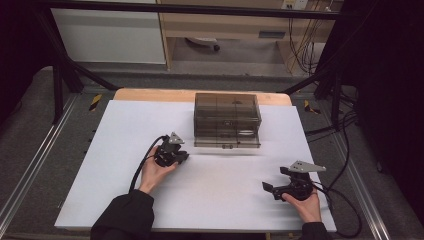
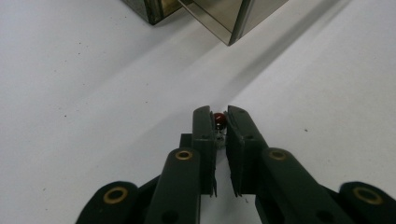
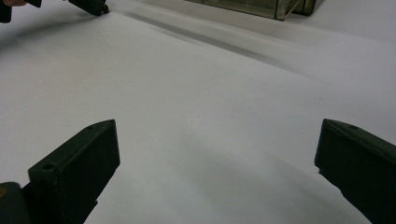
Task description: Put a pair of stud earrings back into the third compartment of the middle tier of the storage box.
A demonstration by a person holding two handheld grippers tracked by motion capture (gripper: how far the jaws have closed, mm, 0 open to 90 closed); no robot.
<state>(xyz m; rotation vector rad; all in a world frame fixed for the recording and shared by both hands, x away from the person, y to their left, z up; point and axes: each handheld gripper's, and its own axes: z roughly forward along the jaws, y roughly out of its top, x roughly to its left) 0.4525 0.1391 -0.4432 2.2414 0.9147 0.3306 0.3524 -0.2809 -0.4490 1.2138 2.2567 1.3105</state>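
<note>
My left gripper (image 2: 220, 114) is shut on a small red piece (image 2: 220, 119), pinched at the very tips of the jaws just above the white table top. In the high view the left gripper (image 1: 181, 157) points right, a short way in front of the left corner of a smoky transparent drawer box (image 1: 227, 120). At the near right of the sheet my right gripper (image 1: 275, 179) rests low, jaws wide apart. The right gripper (image 3: 218, 123) is open, with bare white surface between its jaws.
A corner of the drawer box (image 2: 224, 14) rises just beyond my left jaws. The box (image 3: 252, 5) also lines the far edge of the right gripper view, with the left gripper (image 3: 93, 5) at the top left. A white sheet (image 1: 125, 130) covers the table; cables trail right.
</note>
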